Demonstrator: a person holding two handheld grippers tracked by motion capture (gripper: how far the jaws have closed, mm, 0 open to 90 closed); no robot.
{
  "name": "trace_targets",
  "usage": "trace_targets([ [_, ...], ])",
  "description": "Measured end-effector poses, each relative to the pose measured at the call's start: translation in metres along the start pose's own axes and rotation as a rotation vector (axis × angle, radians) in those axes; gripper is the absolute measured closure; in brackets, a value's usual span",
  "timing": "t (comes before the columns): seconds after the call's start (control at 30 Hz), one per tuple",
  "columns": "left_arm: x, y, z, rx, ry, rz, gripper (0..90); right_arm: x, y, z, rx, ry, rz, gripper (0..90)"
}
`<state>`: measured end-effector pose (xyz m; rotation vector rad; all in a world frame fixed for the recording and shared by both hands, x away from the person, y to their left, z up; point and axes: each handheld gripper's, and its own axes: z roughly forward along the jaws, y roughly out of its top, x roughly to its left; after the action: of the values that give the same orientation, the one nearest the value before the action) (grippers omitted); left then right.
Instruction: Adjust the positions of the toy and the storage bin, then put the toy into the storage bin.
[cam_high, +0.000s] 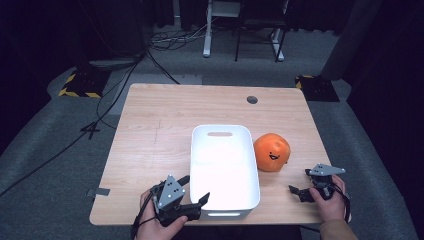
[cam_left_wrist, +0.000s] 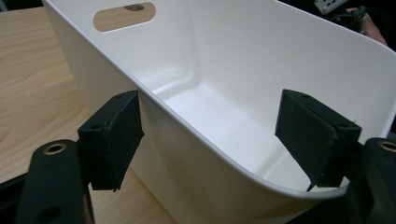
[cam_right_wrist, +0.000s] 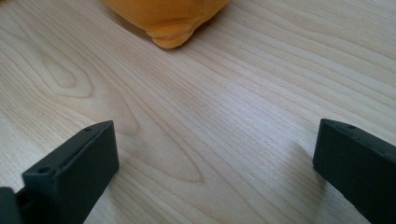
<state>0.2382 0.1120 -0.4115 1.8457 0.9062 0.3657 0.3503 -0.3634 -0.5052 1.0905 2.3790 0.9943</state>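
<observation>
An empty white plastic bin (cam_high: 225, 170) stands in the middle of the wooden table. An orange plush ball with a face (cam_high: 271, 151) rests against its right side. My left gripper (cam_high: 195, 189) is open at the bin's near left corner. In the left gripper view the gripper (cam_left_wrist: 210, 135) straddles the bin wall (cam_left_wrist: 261, 60), one jaw outside and one inside. My right gripper (cam_high: 299, 181) is open near the front right edge, short of the plush. In the right gripper view the gripper (cam_right_wrist: 215, 158) hovers over bare wood, with the plush (cam_right_wrist: 168, 18) ahead.
The table (cam_high: 150, 145) has bare wood to the left of and behind the bin. A round cable hole (cam_high: 252, 99) sits near the far edge. Cables (cam_high: 120, 85) and furniture legs (cam_high: 207, 45) are on the floor beyond.
</observation>
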Motion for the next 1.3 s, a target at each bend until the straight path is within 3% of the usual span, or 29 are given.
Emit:
trace_targets([
  [0.37,-0.004,0.000,0.000,-0.002,-0.014,0.015,22.8,0.001,0.000,0.000,-0.003,0.004,0.005,0.3],
  [0.53,-0.003,0.004,-0.003,-0.029,-0.021,-0.010,22.1,0.001,0.000,0.000,-0.002,0.004,0.006,0.3],
  [0.73,0.003,0.013,-0.012,-0.036,0.004,0.013,22.5,0.002,0.001,0.001,0.001,-0.010,0.011,0.3],
  [0.77,0.009,0.016,-0.015,-0.041,0.034,0.033,22.5,0.002,0.001,0.001,0.003,-0.011,0.014,0.3],
  [0.8,0.009,0.016,-0.015,-0.041,0.034,0.033,22.5,0.002,0.001,0.001,0.003,-0.011,0.014,0.3],
  [1.07,0.038,0.017,-0.026,-0.049,0.088,0.004,21.8,0.002,0.001,0.001,0.000,-0.017,0.025,0.3],
  [1.3,0.062,0.009,-0.026,-0.012,0.147,-0.005,20.4,0.003,0.001,0.001,0.003,-0.026,0.029,0.3],
])
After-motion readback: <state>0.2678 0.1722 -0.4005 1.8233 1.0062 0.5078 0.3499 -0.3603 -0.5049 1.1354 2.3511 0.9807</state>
